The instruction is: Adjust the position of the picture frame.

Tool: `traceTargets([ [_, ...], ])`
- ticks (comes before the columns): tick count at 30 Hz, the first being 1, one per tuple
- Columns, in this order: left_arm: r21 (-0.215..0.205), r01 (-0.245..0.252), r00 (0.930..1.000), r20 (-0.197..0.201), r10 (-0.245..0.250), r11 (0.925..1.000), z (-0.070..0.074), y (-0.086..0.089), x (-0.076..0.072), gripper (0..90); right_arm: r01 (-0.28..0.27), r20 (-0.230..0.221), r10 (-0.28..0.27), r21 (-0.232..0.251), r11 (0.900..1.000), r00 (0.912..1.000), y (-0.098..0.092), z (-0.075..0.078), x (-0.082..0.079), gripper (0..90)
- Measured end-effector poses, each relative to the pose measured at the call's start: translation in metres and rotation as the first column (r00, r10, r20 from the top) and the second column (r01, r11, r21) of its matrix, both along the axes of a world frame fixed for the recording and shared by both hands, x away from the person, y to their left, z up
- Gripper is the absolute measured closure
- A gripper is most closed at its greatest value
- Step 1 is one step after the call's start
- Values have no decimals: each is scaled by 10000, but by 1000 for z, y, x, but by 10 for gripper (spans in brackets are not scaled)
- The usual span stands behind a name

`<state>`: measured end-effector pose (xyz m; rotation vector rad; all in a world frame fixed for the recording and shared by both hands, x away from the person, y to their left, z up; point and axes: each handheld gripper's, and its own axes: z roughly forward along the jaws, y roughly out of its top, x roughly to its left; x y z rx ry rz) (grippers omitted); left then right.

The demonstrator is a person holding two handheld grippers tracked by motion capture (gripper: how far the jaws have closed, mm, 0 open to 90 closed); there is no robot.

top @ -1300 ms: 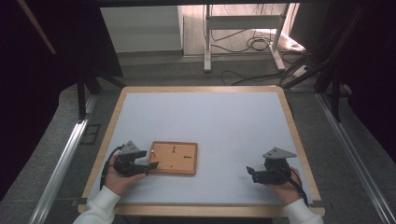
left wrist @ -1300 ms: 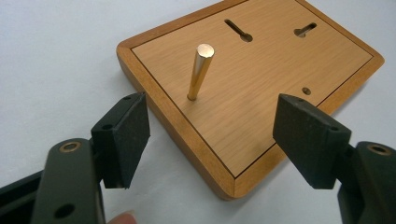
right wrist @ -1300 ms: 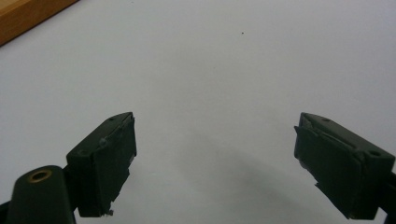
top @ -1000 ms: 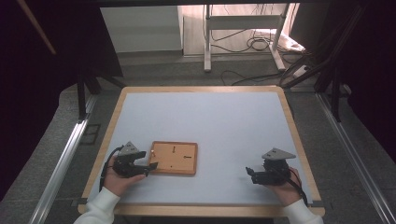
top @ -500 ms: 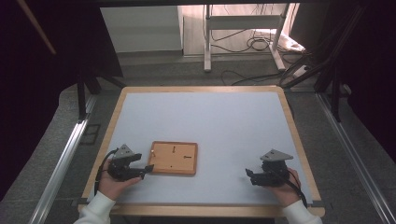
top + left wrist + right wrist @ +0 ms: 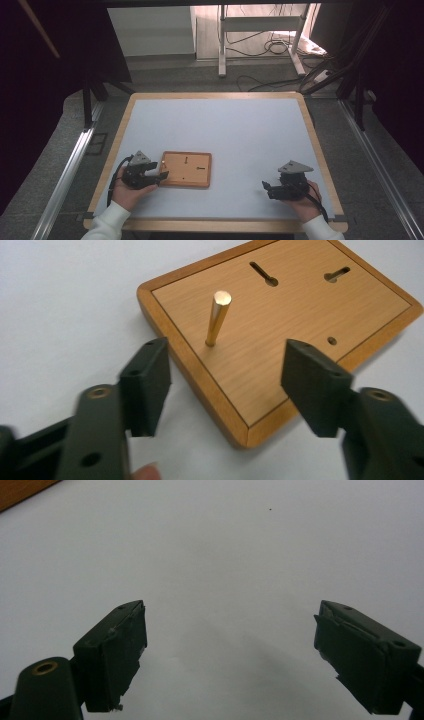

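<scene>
1 wooden board [image 6: 280, 335] just ahead of left tool [image 6: 225, 385] | 1 brass pin [image 6: 218, 317] upright on it | left tool released, jaws just closing, nothing gripped | right tool [image 6: 230, 655] released over bare counter [image 6: 225, 555]

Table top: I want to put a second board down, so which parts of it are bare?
The table is bare across its far half and between the wooden board and the right gripper. It is crowded only near-left, where the left gripper straddles the board's corner by the brass pin.

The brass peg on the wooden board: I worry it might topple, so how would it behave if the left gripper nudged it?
The brass peg stands slightly tilted on the wooden board, so it is probably loose. Being round, it would likely roll once down.
</scene>
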<state>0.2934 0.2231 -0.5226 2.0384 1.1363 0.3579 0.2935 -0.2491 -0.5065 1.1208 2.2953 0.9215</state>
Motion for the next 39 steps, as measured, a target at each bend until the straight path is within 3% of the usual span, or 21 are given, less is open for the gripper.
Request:
traceTargets([
  [1, -12, -16, 10000, 6, 16, 10000, 0, 0, 1, 486, -3, 0, 3, -20, 10000, 10000, 0, 0, 0, 137],
  [4, -62, -149, 9998, 145, 149, 9999, 1, 0, 5, 534, 28, -28, -28, -23, 10000, 10000, 0, 0, 0, 138],
  [7, -82, -6, 10000, -48, 6, 10000, -3, -2, 12, 585, 36, -46, -36, -38, 10000, 10000, 0, -1, 0, 139],
  [12, -164, 13, 10000, -39, -14, 9999, -4, -5, 16, 643, 75, -55, -75, -29, 10000, 10000, 0, -1, 0, 139],
  [19, -16, 9, 9999, 115, -9, 10000, -5, -10, 21, 808, 103, -62, -103, -46, 9999, 9999, -1, -2, 0, 142],
  [24, 200, 119, 9995, 285, -124, 9997, -4, -10, 21, 836, 116, -115, -116, -62, 9999, 9999, -2, -2, 1, 143],
  [29, -90, 105, 9994, 319, -102, 9999, -4, -8, 22, 841, 119, -90, -119, -80, 9999, 9999, -2, -2, 2, 144],
  [39, -216, 119, 9986, 516, -107, 9997, 0, -8, 22, 845, 159, -108, -159, -14, 9999, 9998, -3, -3, 2, 146],
])
